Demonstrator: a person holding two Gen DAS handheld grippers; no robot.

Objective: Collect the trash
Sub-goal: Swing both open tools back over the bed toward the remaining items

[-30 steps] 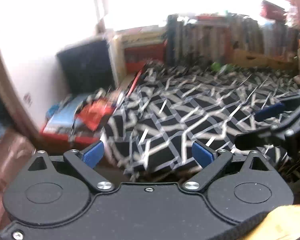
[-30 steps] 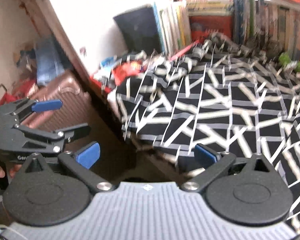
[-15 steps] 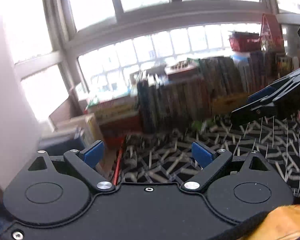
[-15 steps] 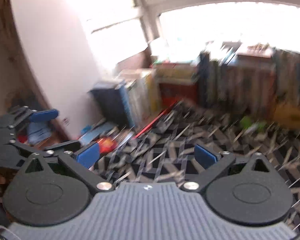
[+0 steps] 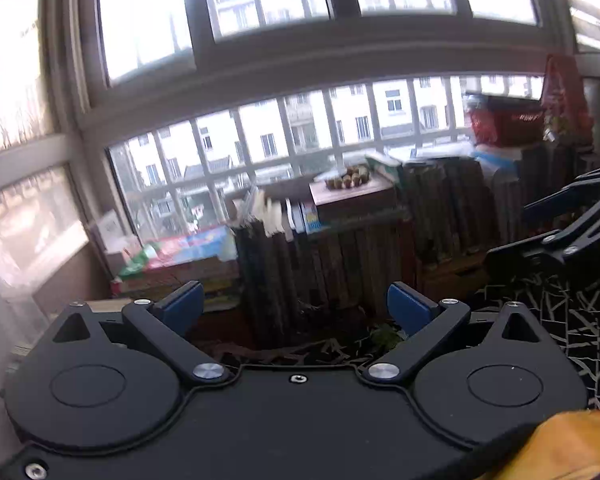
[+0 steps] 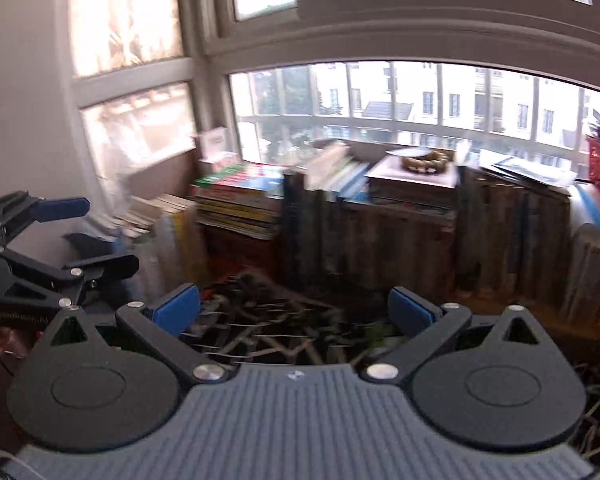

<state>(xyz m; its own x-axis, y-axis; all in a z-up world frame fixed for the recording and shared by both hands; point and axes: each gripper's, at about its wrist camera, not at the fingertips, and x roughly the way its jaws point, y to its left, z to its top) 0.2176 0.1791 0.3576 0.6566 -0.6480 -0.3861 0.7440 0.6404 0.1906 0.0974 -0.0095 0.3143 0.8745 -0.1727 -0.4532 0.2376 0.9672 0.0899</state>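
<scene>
My left gripper [image 5: 296, 308] stands open, with nothing between its blue pads [image 5: 184, 304]. Just past its right pad a small green crumpled thing [image 5: 384, 336] lies on the black-and-white patterned cloth [image 5: 580, 320], at the foot of a row of books. My right gripper [image 6: 294, 314] is open and empty too, held over the same cloth [image 6: 268, 320]; a greenish blur [image 6: 376, 334] shows near its right pad. Each gripper appears in the other's view: the right gripper [image 5: 510, 232] at the right edge, the left gripper [image 6: 112, 234] at the left edge, both with jaws apart.
A long row of upright books [image 5: 340, 264] runs along the window wall, with stacked magazines [image 6: 240, 200] and a box carrying small round items [image 5: 350, 190] on top. A red basket [image 5: 504, 124] sits on the sill. Large windows [image 6: 400, 100] fill the back.
Both views have swung upward from the patterned cloth to the books and windows. Both grippers stay open and empty. The red clutter and the black box at the left have dropped out of sight.
</scene>
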